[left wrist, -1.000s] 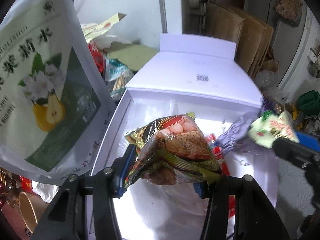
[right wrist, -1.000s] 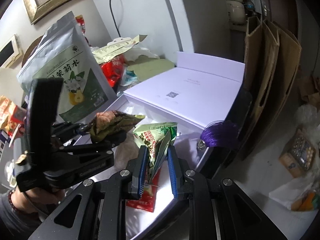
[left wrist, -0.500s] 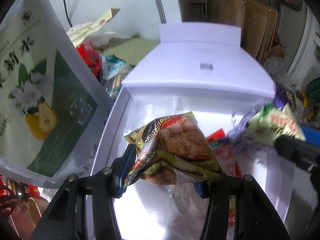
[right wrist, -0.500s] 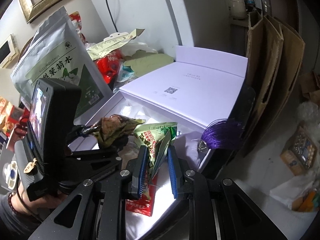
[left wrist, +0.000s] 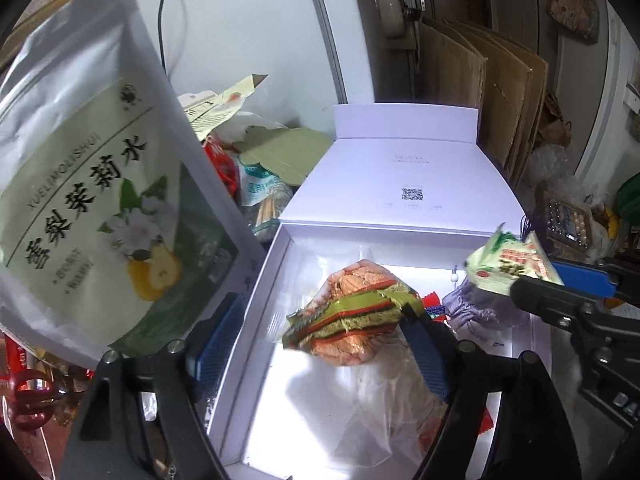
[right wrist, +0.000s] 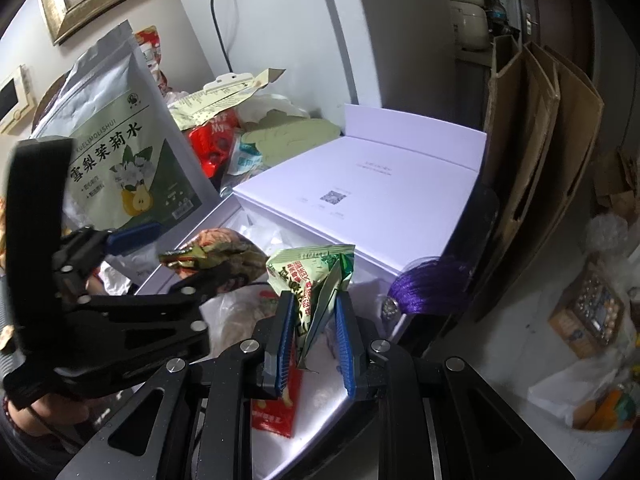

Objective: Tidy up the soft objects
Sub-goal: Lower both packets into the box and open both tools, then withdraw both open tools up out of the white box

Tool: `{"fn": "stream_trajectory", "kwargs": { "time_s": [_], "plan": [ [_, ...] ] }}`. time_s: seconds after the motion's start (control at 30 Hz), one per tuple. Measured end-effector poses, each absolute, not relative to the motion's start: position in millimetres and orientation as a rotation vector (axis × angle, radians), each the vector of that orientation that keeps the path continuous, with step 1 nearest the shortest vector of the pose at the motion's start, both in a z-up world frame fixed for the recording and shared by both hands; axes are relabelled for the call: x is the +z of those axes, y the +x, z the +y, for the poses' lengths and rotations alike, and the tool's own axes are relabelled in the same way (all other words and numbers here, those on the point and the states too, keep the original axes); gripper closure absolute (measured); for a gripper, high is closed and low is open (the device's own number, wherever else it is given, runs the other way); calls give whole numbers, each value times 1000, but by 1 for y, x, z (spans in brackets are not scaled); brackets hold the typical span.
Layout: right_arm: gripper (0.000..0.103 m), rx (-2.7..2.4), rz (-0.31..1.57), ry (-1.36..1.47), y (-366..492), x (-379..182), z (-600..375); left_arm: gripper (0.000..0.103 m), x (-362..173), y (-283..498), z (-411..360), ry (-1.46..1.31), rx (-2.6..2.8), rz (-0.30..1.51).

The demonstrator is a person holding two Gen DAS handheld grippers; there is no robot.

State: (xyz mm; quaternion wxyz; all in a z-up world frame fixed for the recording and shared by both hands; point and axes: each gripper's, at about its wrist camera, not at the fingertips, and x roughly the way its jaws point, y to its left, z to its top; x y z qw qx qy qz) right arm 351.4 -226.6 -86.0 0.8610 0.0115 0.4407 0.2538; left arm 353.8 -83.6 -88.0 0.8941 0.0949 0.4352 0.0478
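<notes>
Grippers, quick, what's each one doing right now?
Left gripper: jaws opening, brown snack packet between them, no longer clamped.
Right gripper: shut on green snack packet.

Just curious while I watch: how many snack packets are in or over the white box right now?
3 that I can tell: a brown-and-green packet between the opening left gripper's jaws, a green packet pinched by the right gripper, and a red packet on the box floor. Plastic wrap may hide more.

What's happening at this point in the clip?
A person is packing snacks into a white box. The left gripper is opening over the box, letting go of a red-and-green snack packet; only one pad touches it. The right gripper holds a green packet above the box, not yet released.
</notes>
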Motion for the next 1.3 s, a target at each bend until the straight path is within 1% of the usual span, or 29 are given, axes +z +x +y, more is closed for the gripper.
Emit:
{"fn": "stream_trajectory", "kwargs": {
  "time_s": [0.23, 0.5, 0.53, 0.6, 0.63, 0.67, 0.7, 0.77, 0.8, 1.0, 1.3],
  "plan": [
    [80, 540, 989, -14, 363, -103, -207, 23, -86, 346, -71, 181, 109, 889],
    [80, 521, 1056, -30, 379, -125, -201, 23, -89, 346, -66, 136, 94, 907],
    [77, 518, 1064, -33, 380, -126, -201, 24, -89, 346, -66, 136, 93, 907],
    [68, 525, 1069, -33, 380, -125, -200, 24, -88, 346, -66, 136, 92, 904],
    [61, 533, 1070, -31, 379, -124, -200, 24, -87, 345, -66, 136, 95, 900],
    [59, 529, 1071, -35, 377, -122, -199, 24, -85, 344, -65, 136, 93, 898],
    [59, 524, 1069, -39, 376, -120, -199, 24, -84, 344, -64, 134, 92, 898],
    [52, 501, 1051, -52, 372, -114, -200, 24, -81, 340, -62, 131, 93, 891],
    [51, 487, 1040, -63, 370, -111, -200, 24, -78, 338, -61, 129, 95, 885],
    [51, 470, 972, -74, 353, -83, -205, 24, -56, 325, -55, 97, 88, 843],
    [51, 443, 833, -78, 317, -24, -207, 24, 0, 290, -50, 70, 76, 727]
  ]
}}
